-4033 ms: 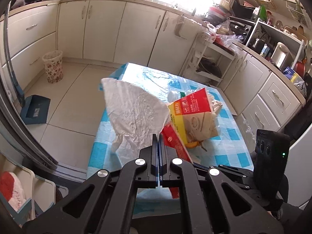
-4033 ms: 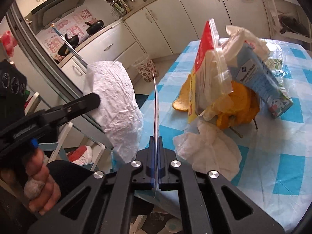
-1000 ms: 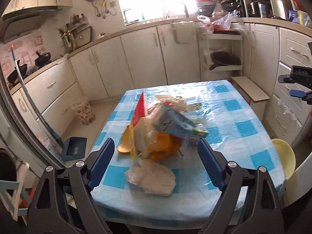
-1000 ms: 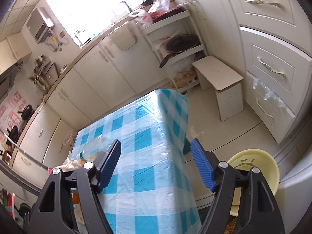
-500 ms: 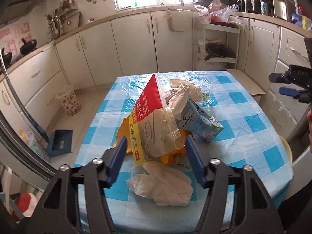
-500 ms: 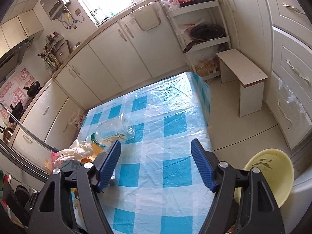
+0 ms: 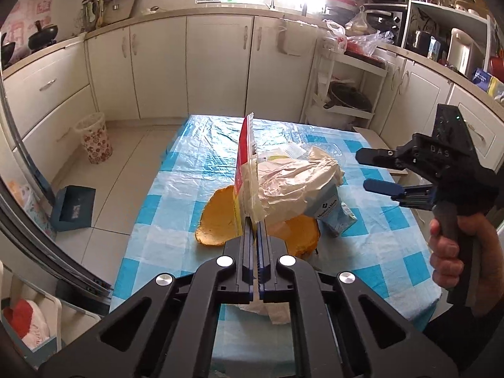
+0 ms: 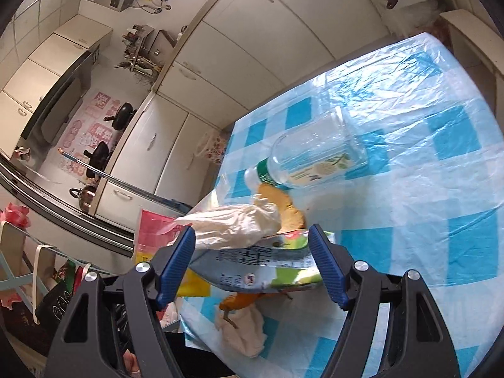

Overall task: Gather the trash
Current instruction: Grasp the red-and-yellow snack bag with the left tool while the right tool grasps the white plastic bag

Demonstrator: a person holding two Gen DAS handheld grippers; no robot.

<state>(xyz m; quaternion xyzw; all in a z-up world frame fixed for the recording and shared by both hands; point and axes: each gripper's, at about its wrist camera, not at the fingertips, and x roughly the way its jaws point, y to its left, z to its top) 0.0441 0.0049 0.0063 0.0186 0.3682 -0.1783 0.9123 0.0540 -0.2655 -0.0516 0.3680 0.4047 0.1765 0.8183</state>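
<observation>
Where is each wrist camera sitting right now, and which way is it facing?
Left wrist: on the left gripper, facing along the checked blue table toward the cabinets; jaws just closed on the red-and-yellow plastic bag; the right gripper and hand show.
Right wrist: on the open right gripper, facing across the table; jaws flank the blue milk carton; a clear plastic bottle lies beyond.
Shared: bag, carton, table.

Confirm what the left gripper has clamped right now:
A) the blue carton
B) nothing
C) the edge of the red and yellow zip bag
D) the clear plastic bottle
C: in the left wrist view the left gripper is shut on the bottom edge of the upright red and yellow zip bag.
</observation>
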